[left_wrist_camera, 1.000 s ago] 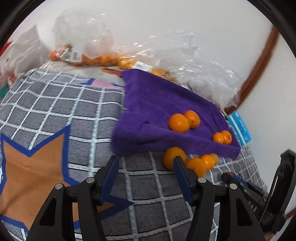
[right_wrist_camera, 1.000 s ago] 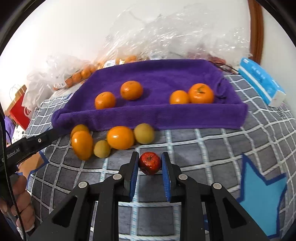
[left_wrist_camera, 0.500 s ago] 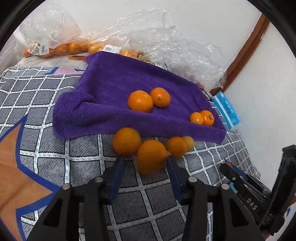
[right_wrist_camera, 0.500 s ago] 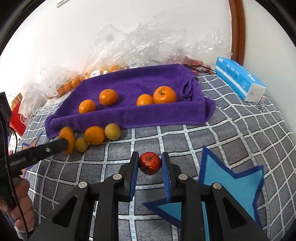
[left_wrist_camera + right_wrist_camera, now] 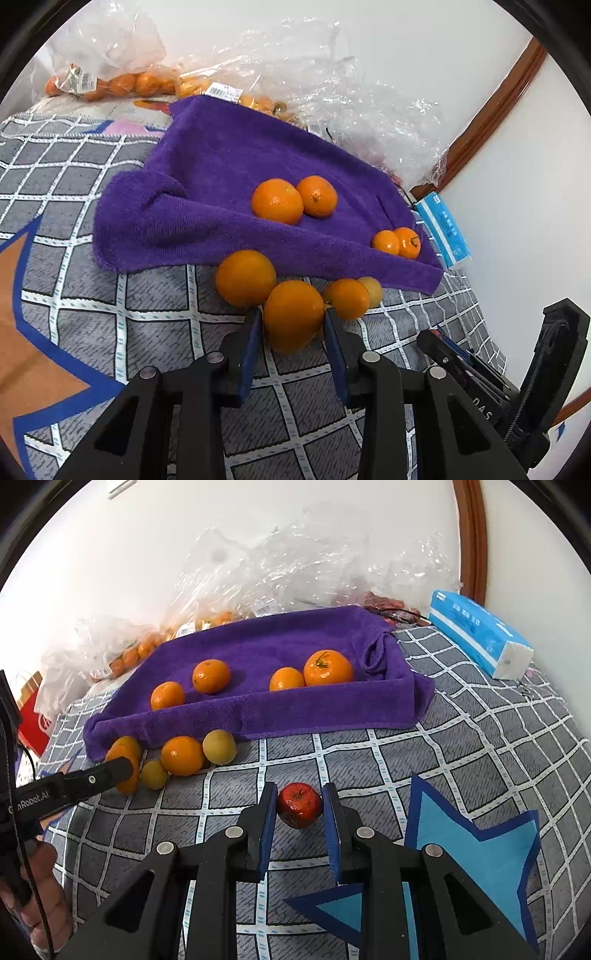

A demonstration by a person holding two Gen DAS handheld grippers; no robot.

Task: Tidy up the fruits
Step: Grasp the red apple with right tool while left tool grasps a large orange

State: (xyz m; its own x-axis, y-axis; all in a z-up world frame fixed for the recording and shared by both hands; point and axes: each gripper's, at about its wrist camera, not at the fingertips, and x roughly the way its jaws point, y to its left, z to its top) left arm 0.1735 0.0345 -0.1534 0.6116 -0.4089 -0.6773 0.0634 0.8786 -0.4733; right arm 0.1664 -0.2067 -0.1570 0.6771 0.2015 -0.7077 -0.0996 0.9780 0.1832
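Note:
My left gripper [image 5: 292,323] is shut on a large orange [image 5: 293,314] among a row of oranges [image 5: 245,277] on the checked cloth, in front of a purple towel tray [image 5: 207,206]. Several oranges [image 5: 277,201] lie in the tray. My right gripper [image 5: 299,805] stands around a small red fruit [image 5: 299,805]; a small gap shows on each side and the fruit rests on the cloth. The tray [image 5: 258,716] with oranges [image 5: 328,667] lies beyond it. The left gripper's finger [image 5: 92,777] shows at the loose oranges [image 5: 182,756].
Plastic bags of oranges [image 5: 122,83] lie behind the tray by the wall. A blue tissue pack [image 5: 480,637] lies at the right. A red bag [image 5: 33,716] stands at the far left. A yellowish fruit [image 5: 219,746] lies beside the loose oranges.
The left gripper moved right to the row of oranges and closed on the large one. The right gripper moved back and right with the red fruit, then its jaws loosened around it.

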